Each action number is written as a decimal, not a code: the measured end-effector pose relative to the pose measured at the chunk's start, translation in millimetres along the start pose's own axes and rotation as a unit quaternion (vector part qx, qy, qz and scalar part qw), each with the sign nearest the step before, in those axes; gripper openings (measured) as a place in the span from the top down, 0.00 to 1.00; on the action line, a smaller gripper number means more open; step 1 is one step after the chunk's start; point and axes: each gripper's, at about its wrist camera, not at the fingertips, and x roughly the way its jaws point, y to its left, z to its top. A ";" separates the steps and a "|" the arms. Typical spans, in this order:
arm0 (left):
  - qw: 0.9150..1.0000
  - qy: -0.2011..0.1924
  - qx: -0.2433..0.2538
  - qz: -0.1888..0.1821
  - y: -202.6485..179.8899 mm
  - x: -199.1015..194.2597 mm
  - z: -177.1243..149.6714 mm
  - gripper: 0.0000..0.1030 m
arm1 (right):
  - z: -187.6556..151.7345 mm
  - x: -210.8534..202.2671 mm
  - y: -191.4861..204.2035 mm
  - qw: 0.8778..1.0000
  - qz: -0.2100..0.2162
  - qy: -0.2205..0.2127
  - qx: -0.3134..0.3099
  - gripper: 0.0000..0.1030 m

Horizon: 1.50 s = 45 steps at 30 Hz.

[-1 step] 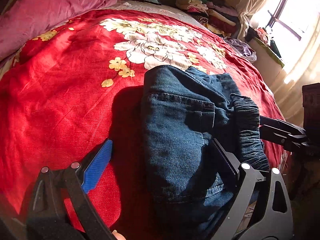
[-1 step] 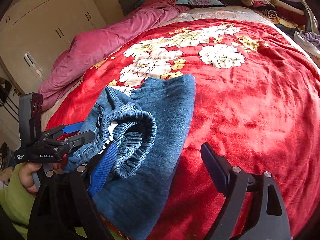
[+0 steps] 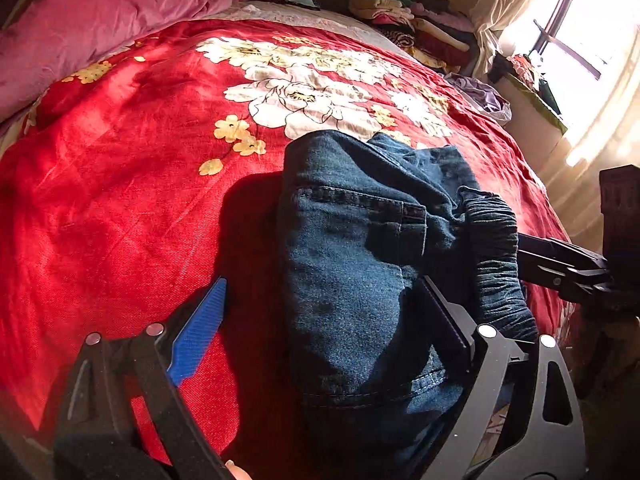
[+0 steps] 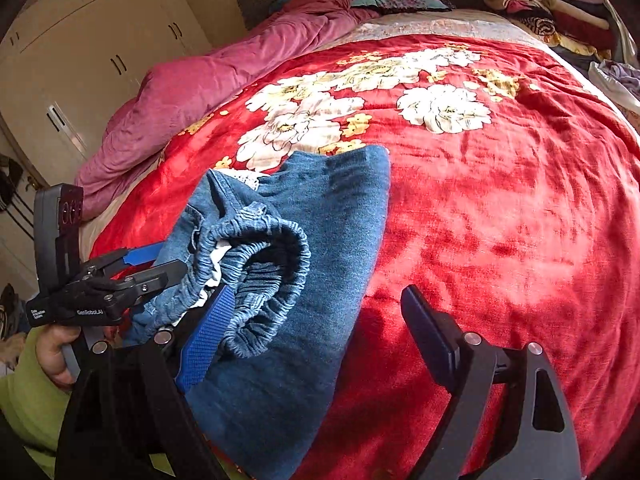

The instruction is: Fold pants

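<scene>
Compared with earlier pair of frames: no visible change. Pants, both tools and bedding sit at the same places.

Left gripper [image 3: 320, 284]: jaws wide, have just been closing slightly. The blue pad is over bare red blanket [image 3: 120, 200]; the black finger lies over the denim. Near part of the pants [image 3: 352, 260] is between them, not pinched.

Right gripper [image 4: 320, 292]: jaws wide, also just closing slightly. Blue pad is tucked against the elastic waistband [image 4: 272, 280], and the black finger is over blanket. Edge of the folded denim is between them, not clamped.

A hand [image 4: 52, 352] in a green sleeve [image 4: 28, 400] holds the left tool at the bed's near edge.

Pants: folded blue denim bundle on the near part of the bed. Long axis runs from the near edge away toward the white flower print [image 4: 444, 108]. Rounded fold end points far. Gathered waistband is bunched on the side toward the right gripper, its opening turned to that camera.

Far: pink quilt [image 3: 100, 20] along the bed's left side, stacked clothes [image 3: 420, 20] at the far right corner, wardrobe [image 4: 80, 60], bright window [image 3: 580, 20].
</scene>
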 end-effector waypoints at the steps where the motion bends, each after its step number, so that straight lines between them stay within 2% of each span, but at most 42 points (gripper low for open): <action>1: 1.000 0.001 0.001 -0.005 -1.5 1.1 -0.2 0.30 | -0.3 5.9 -3.2 1.000 0.009 0.005 0.007 0.27; 3: 1.000 0.004 0.003 -0.015 -5.0 3.8 -0.6 0.39 | -0.6 13.8 -7.2 0.999 0.026 0.009 0.024 0.30; 8: 0.999 0.019 -0.015 -0.043 -5.5 11.1 2.9 0.47 | 4.5 27.3 -1.5 0.998 0.056 0.006 0.010 0.44; 10: 0.999 0.020 -0.017 -0.042 -6.9 13.7 4.6 0.58 | 6.4 31.2 -0.9 0.998 0.065 0.007 0.011 0.59; 12: 0.999 0.021 -0.005 -0.036 -13.5 13.0 7.0 0.66 | 8.3 29.2 4.2 0.998 0.070 -0.005 0.002 0.68; 16: 0.999 0.011 0.009 -0.037 -21.7 6.0 20.3 0.73 | 17.3 20.4 12.0 0.997 0.067 -0.027 -0.012 0.81; 20: 0.999 0.000 0.002 -0.046 -19.3 3.4 41.6 0.75 | 36.8 12.6 18.2 0.996 0.067 -0.051 -0.030 0.81; 27: 0.999 -0.026 0.015 -0.022 -19.8 5.5 87.3 0.75 | 89.6 9.8 22.1 0.992 0.061 -0.093 -0.057 0.81; 33: 0.999 -0.034 0.024 -0.008 -14.9 18.5 113.8 0.75 | 118.5 19.0 14.2 0.992 0.056 -0.099 -0.062 0.81; 39: 0.999 -0.027 0.022 0.002 -10.8 40.7 111.6 0.75 | 116.6 40.6 -0.6 0.995 0.040 -0.077 -0.048 0.81; 45: 1.000 -0.021 0.002 0.001 1.8 53.3 99.4 0.71 | 101.6 60.6 -31.0 0.998 0.032 -0.045 0.005 0.76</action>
